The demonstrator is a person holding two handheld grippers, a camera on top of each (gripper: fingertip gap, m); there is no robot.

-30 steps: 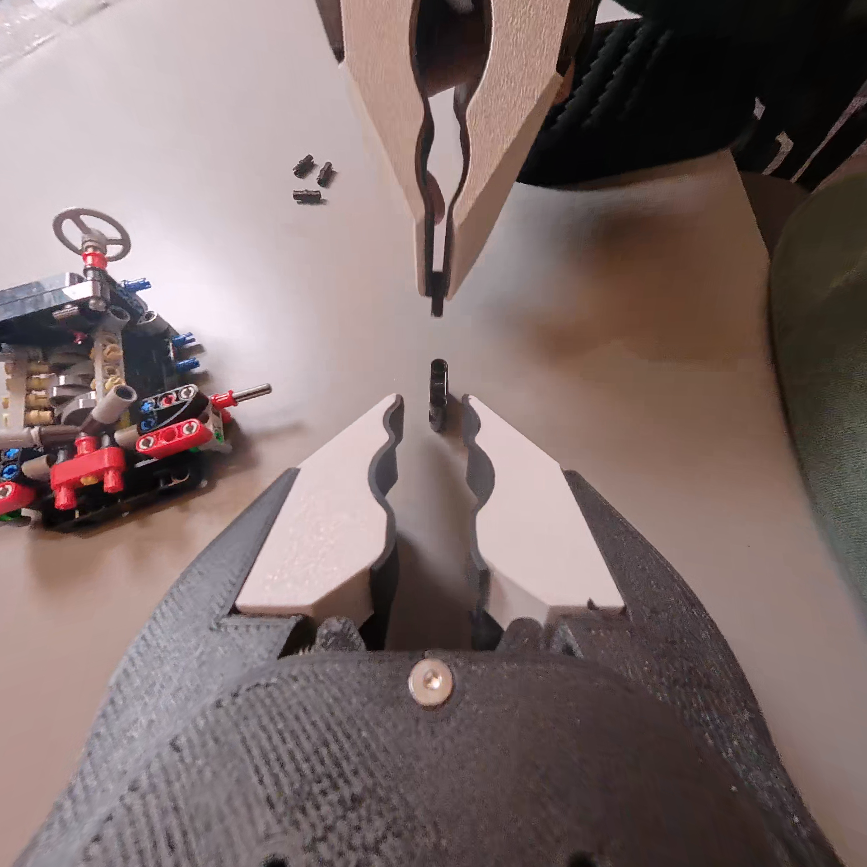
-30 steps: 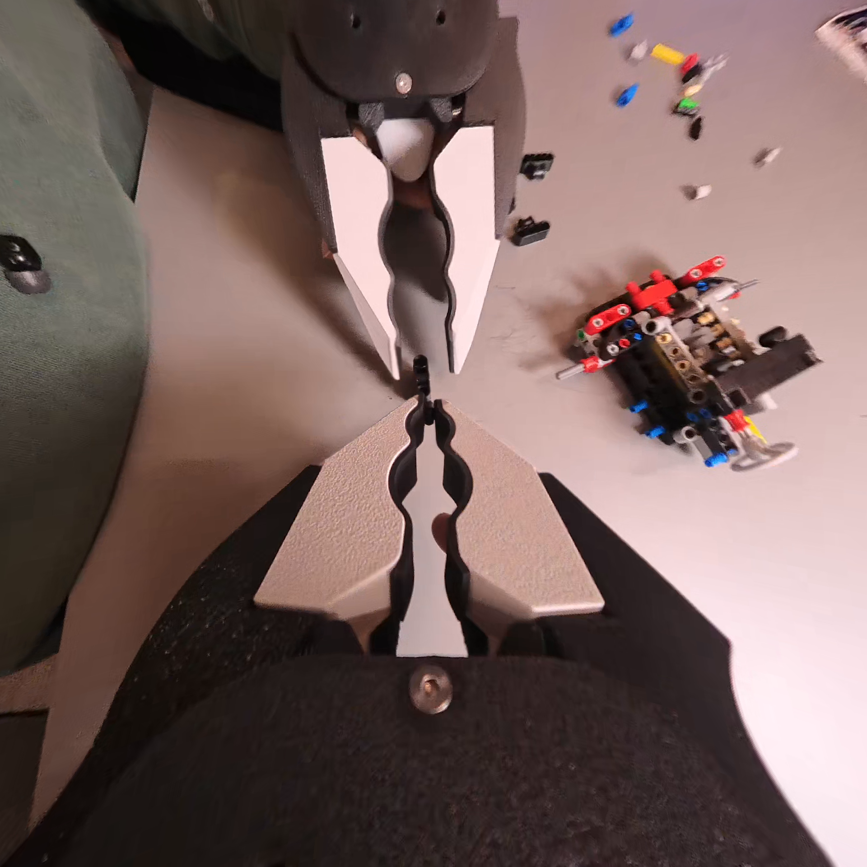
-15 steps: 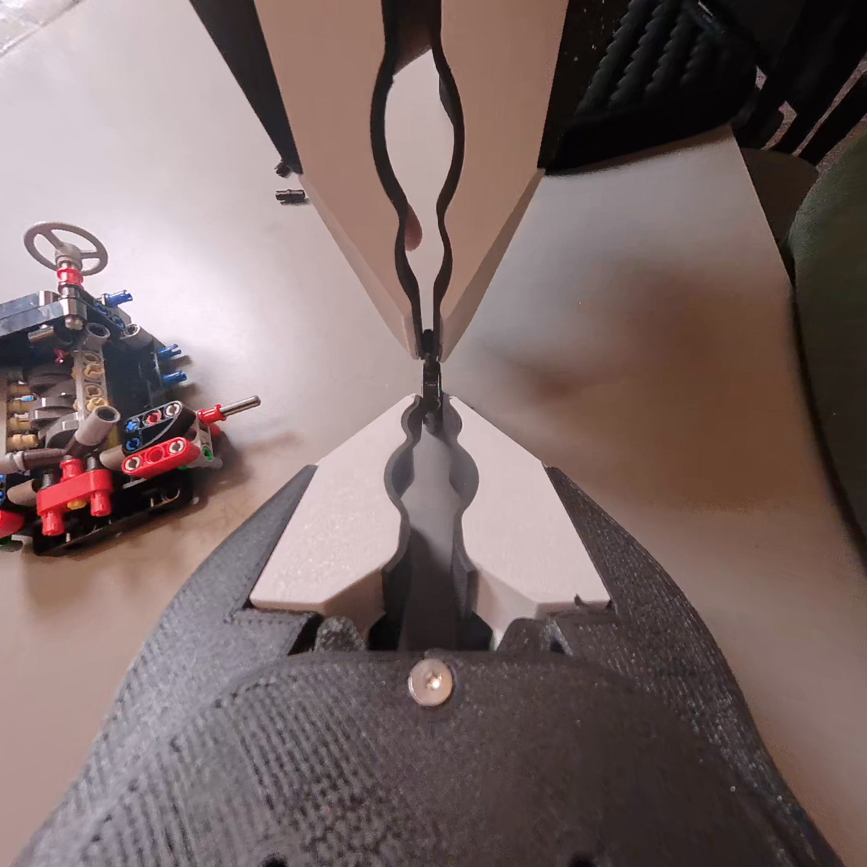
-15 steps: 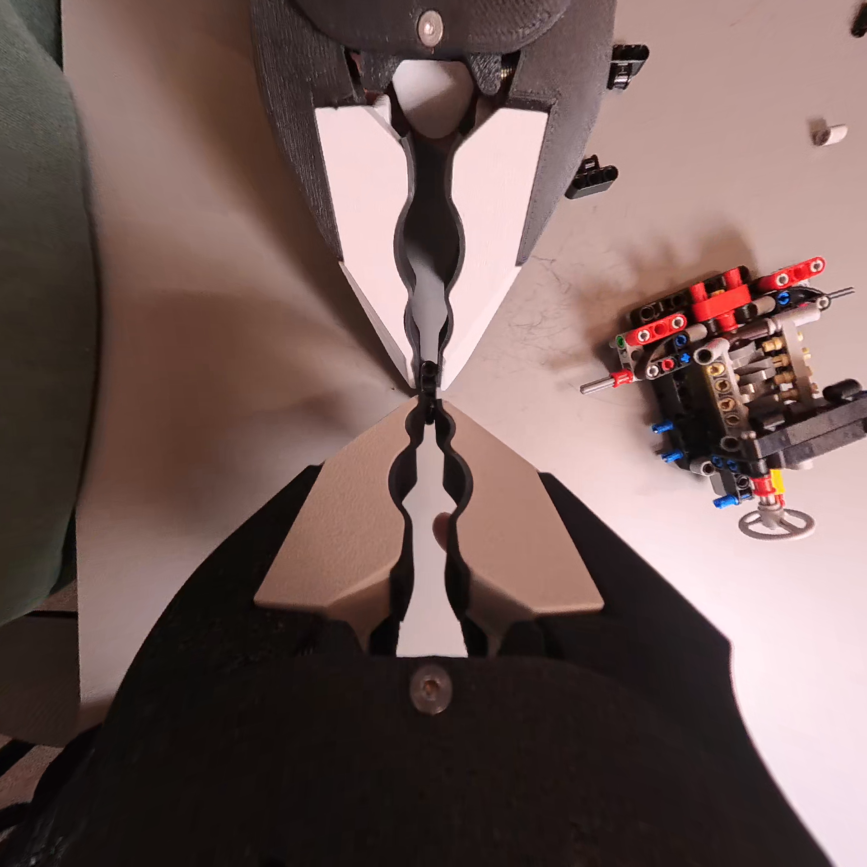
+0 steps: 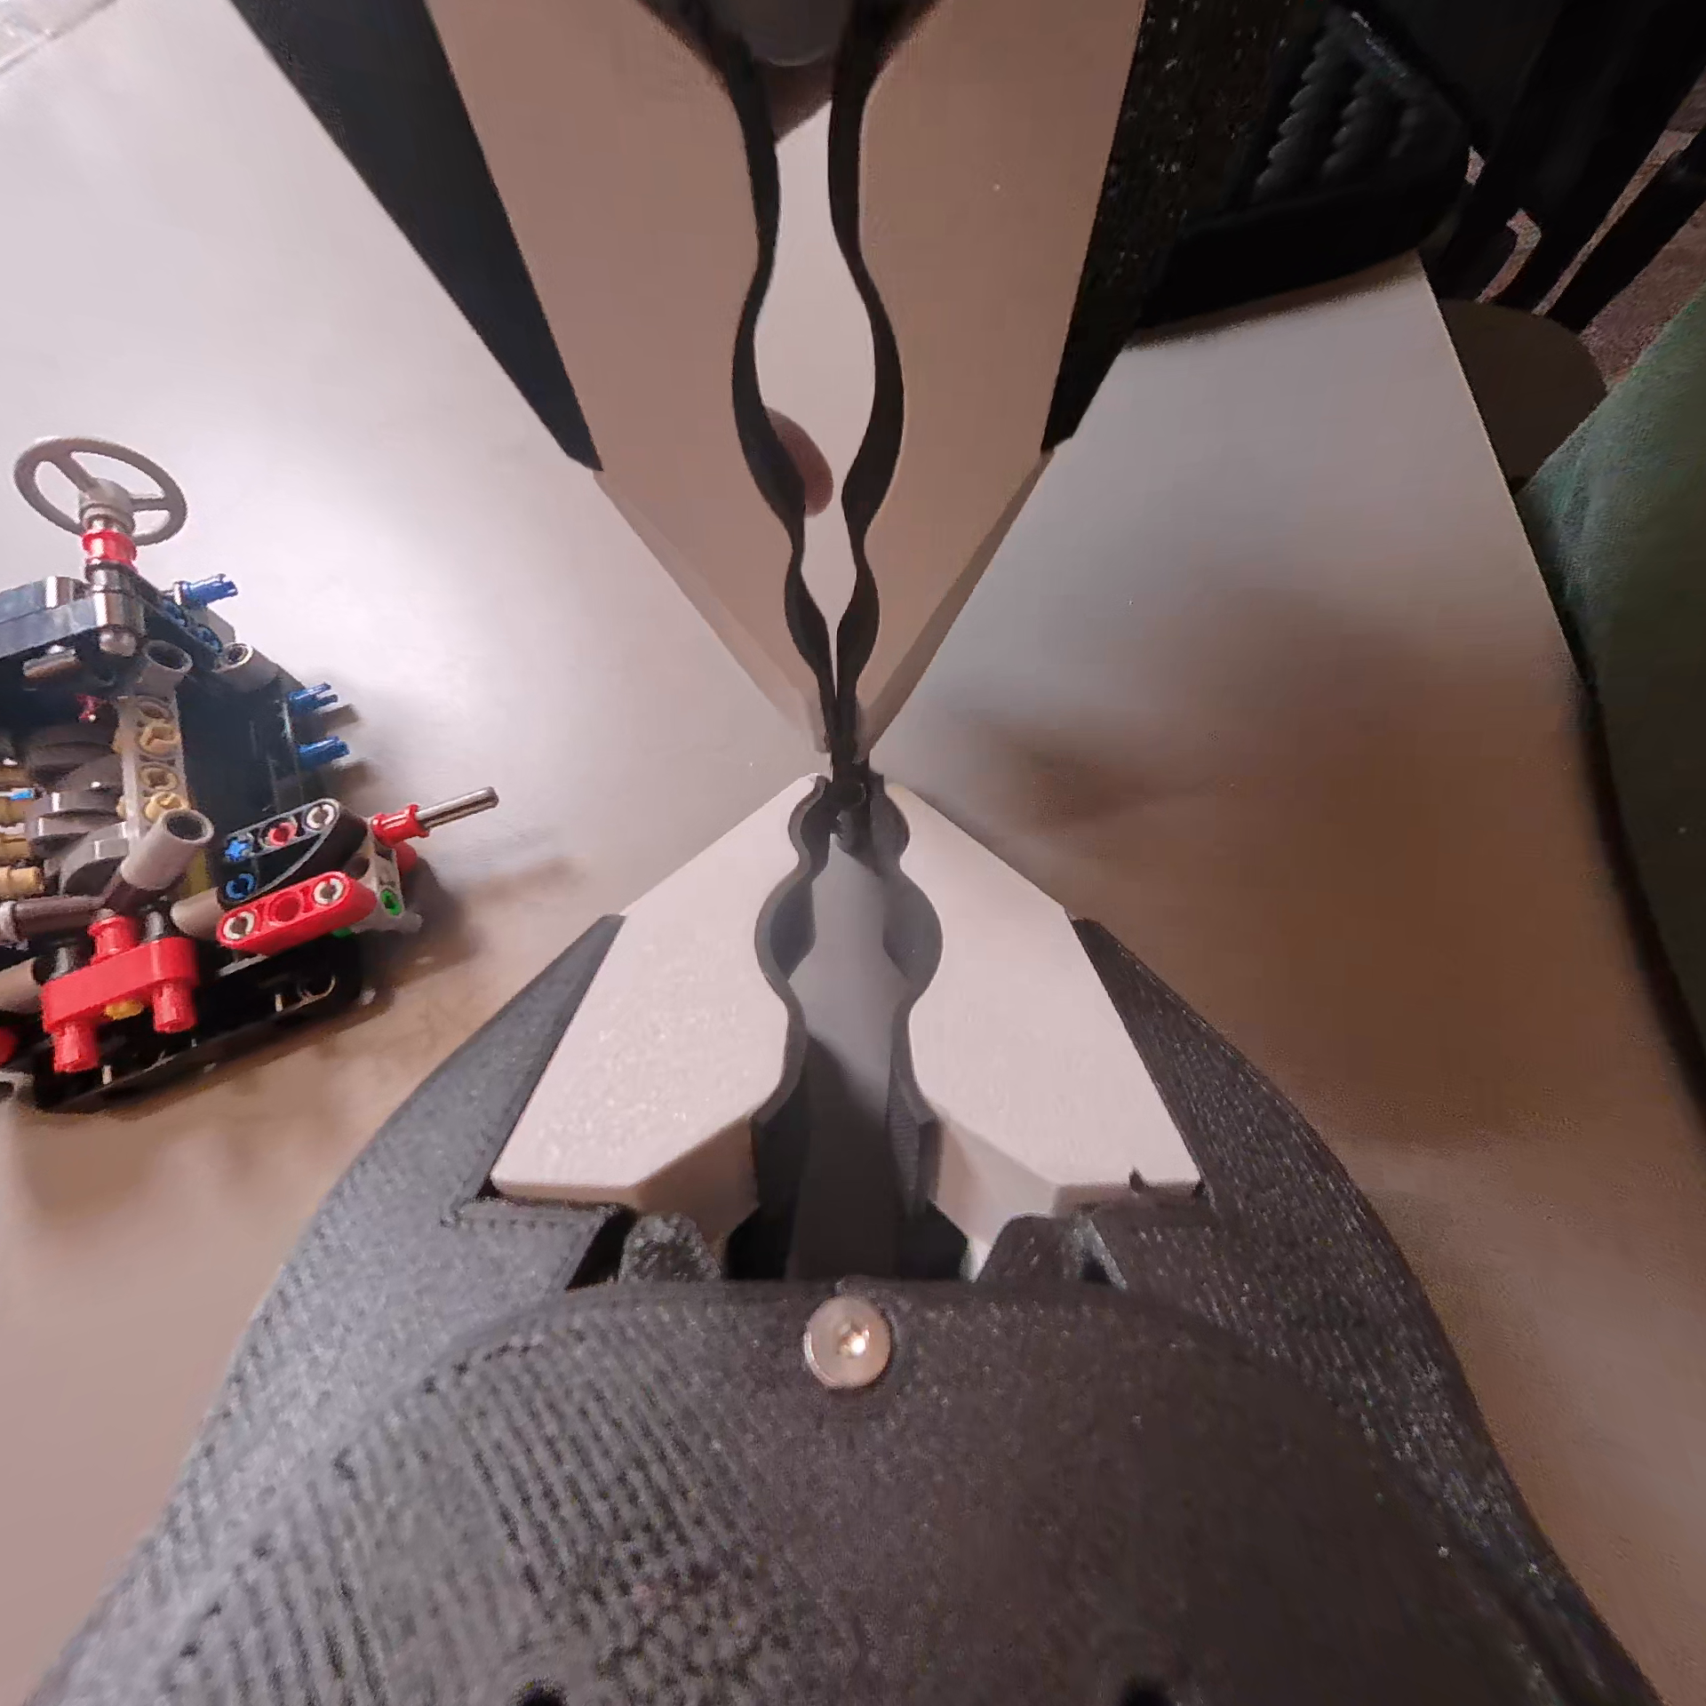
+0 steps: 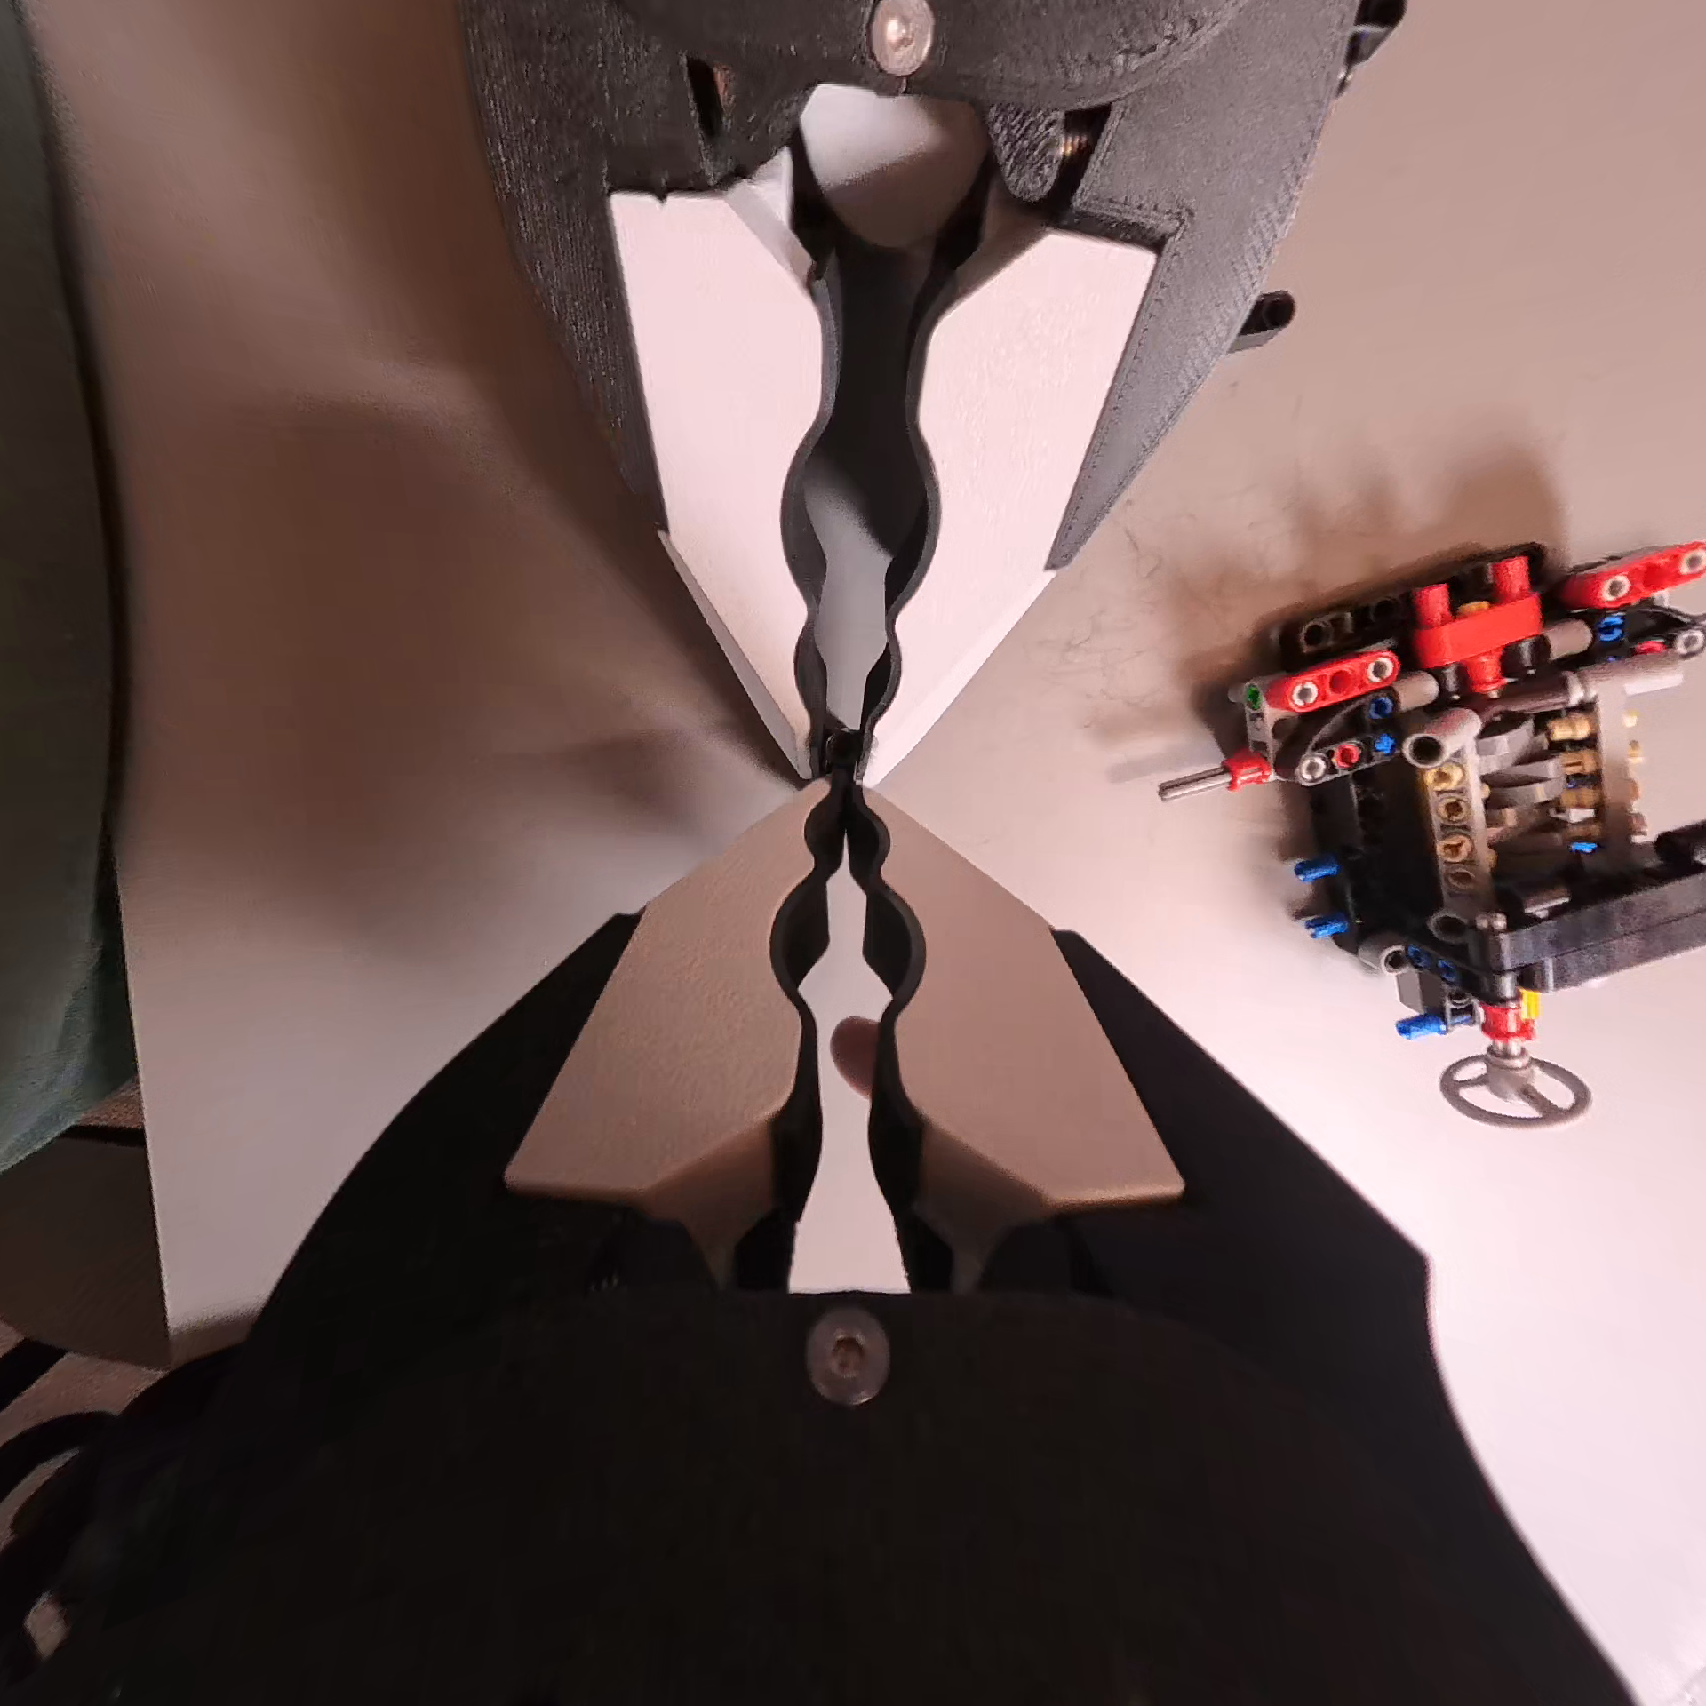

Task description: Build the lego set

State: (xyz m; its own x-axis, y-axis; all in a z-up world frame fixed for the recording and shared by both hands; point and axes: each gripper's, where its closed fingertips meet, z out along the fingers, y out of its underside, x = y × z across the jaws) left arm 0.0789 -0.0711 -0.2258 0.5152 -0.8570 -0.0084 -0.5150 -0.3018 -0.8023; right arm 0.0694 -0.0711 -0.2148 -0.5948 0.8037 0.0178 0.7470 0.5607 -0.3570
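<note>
My left gripper (image 5: 845,796) is shut on a small black Lego connector (image 5: 850,805) at its fingertips. My right gripper (image 6: 842,798) is shut on a thin black pin, almost wholly hidden between its pads. The two grippers meet tip to tip above the table, and the two black pieces touch there. In the right wrist view the left gripper (image 6: 838,750) comes in from the top, holding the connector (image 6: 841,744). In the left wrist view the right gripper (image 5: 840,738) comes in from the top. The part-built Lego model (image 5: 185,831) with a grey steering wheel lies on the table, also in the right wrist view (image 6: 1477,766).
A green padded seat (image 5: 1643,572) stands past the table's edge, seen also in the right wrist view (image 6: 46,646). A loose black piece (image 6: 1267,318) lies beside the left gripper. Dark fabric (image 5: 1339,138) lies at the far side of the table (image 5: 1246,831). The grippers are tip to tip, or close to it.
My left gripper, open around the standing connector a second ago, has shut on it. The right gripper has come in with its pin until the tips meet.
</note>
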